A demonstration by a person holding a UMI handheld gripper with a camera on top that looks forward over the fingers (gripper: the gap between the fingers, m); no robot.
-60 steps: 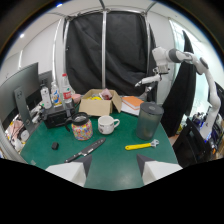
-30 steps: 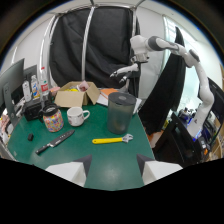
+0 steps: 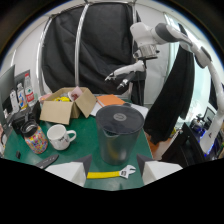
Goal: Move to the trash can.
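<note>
Trash can (image 3: 119, 134) now nearer, just ahead of the fingers (image 3: 73, 172) | fingers apart, empty | wrench (image 3: 111, 173) between them

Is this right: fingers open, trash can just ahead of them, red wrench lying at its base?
Not quite: the wrench is yellow, not red, as the gripper view shows. It does lie at the base of the trash can, just ahead of the open fingers.

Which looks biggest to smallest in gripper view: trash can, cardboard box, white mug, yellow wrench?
1. Trash can, though it sits nearest the camera.
2. Cardboard box.
3. White mug and yellow wrench: too alike to rank; the wrench is longer but slimmer.
</note>
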